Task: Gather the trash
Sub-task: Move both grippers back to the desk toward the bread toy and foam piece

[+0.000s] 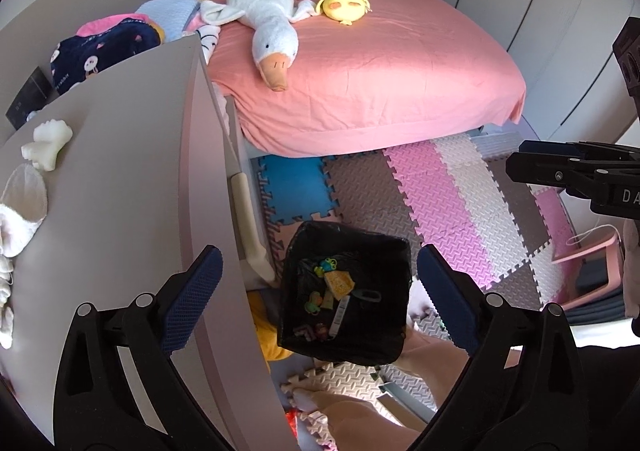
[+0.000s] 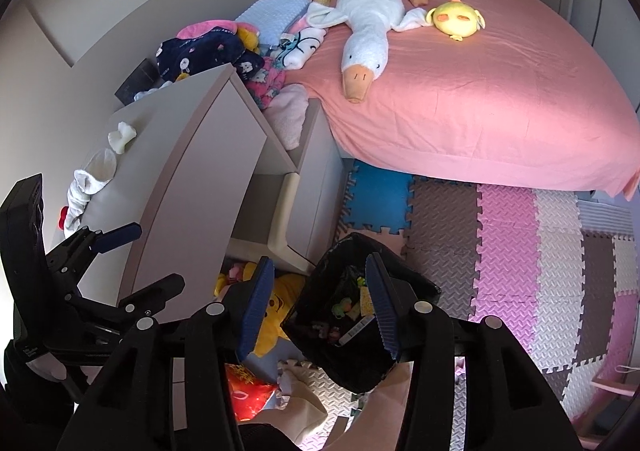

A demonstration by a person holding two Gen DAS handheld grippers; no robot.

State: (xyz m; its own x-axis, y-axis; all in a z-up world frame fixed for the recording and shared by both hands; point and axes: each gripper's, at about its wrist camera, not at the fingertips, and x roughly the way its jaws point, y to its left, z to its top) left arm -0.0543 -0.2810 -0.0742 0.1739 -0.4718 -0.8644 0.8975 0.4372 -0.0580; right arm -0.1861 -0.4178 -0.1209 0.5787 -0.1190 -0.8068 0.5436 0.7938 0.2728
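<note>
A small square bin lined with a black plastic bag stands on the foam puzzle-mat floor beside the grey bedside cabinet, and already holds several bright wrappers and scraps. The left gripper hangs above it with jaws wide and empty; the right gripper is partly open, nothing between its pads. Collecting looks well advanced (white crumpled bits on the cabinet top may remain)
</note>
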